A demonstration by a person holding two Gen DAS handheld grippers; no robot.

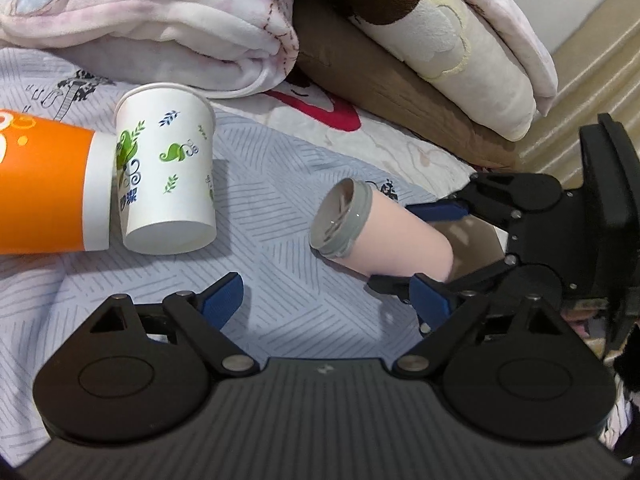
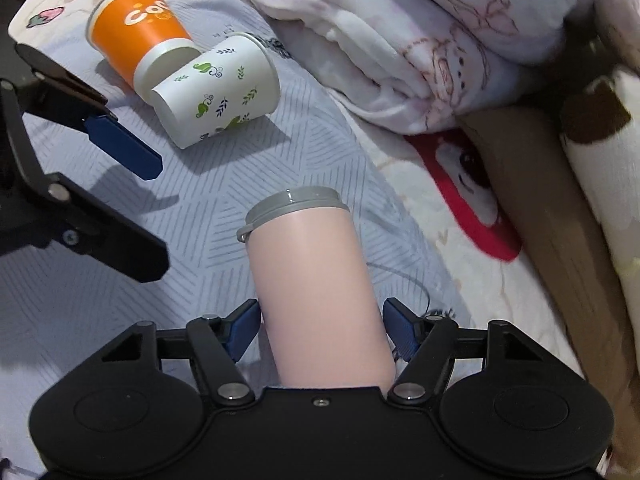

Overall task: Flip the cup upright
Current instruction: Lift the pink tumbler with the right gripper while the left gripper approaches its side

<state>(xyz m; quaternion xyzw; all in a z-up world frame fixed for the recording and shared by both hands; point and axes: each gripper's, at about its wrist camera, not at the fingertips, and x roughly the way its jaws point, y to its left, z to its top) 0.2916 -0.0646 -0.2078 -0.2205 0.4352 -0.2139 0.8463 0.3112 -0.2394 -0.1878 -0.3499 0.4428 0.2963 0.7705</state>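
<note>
A bed took up the whole scene, covered by a pale blue sheet [image 1: 280, 168] printed with grey hatched lines. Folded pink and white blankets [image 1: 160, 20] were heaped along its far side, beside a brown cushion [image 1: 400, 84].

Lying on the sheet was the pink cup [image 2: 316, 292], a smooth tumbler with a grey lid [image 2: 296, 200], on its side or tilted low. The right gripper [image 2: 320, 332] had its blue pads [image 2: 246, 328] closed against the cup's lower body, one on each side, pinching it. The left gripper [image 1: 332, 300] hung just beside the cup with its fingers spread wide and nothing between them.

Well apart from the pink cup lay two paper cups, touching each other, both on their sides: an orange cup [image 2: 136, 36] with a white base, and a white cup [image 2: 220, 88] printed with green and blue leaves.

Judging by this, the flip was at its early stage: the cup was grasped but not yet standing. What remained was to swing it up onto its base and release it.

Readable writing was scarce. The orange cup showed white letters beginning "Co", the rest turned away. The white cup carried small blue characters [image 1: 130, 196], too small to read.
</note>
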